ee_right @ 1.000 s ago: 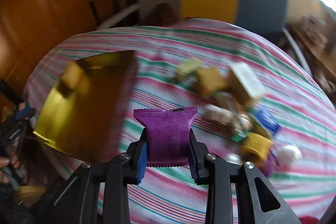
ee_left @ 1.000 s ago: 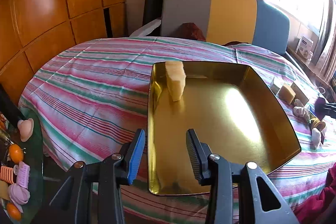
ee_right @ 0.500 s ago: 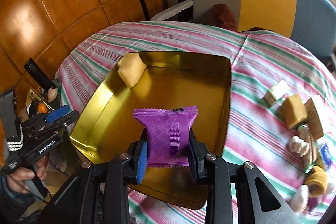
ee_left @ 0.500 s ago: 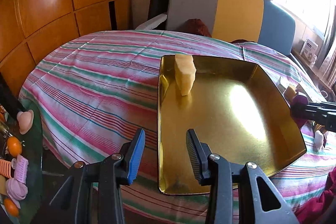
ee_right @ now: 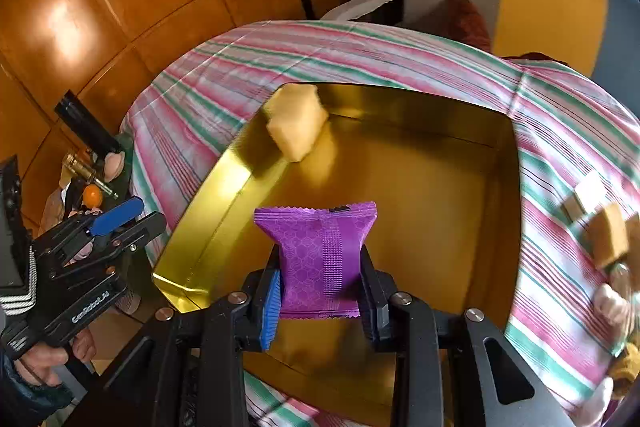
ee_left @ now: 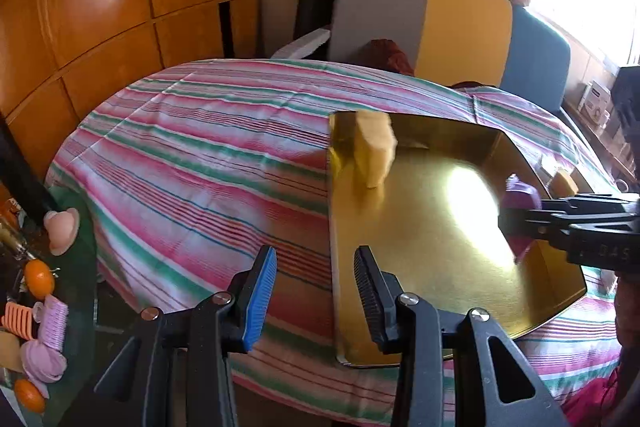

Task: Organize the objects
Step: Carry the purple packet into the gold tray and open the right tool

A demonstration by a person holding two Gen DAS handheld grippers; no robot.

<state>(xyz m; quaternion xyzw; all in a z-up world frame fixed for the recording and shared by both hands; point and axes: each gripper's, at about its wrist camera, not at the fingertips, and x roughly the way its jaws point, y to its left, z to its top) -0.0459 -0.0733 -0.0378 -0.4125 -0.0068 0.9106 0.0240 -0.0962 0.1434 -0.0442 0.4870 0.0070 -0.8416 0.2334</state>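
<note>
Two grippers in view. Right gripper [ee_right: 320,293]: pads pressed on both sides of one purple packet [ee_right: 318,259], which is held upright above the near part of the gold tray [ee_right: 516,211]. Left gripper [ee_left: 316,291]: jaws partly apart, nothing between them, hanging over the near left edge of the tray and the striped tablecloth [ee_left: 192,163]; from the right wrist view a hand [ee_right: 44,359] grips its handle at lower left. One tray on the cloth, holding one item: a pale yellow block [ee_right: 296,125] in the far left corner against the wall. Rest of the tray floor is bare and shiny. On the cloth to the right of the tray, a blurred cluster of small items [ee_right: 604,239]; count not readable. Beyond the table, one chair [ee_left: 424,27] with grey, yellow and blue back panels, and wood panelling [ee_left: 100,7] to the left.
</note>
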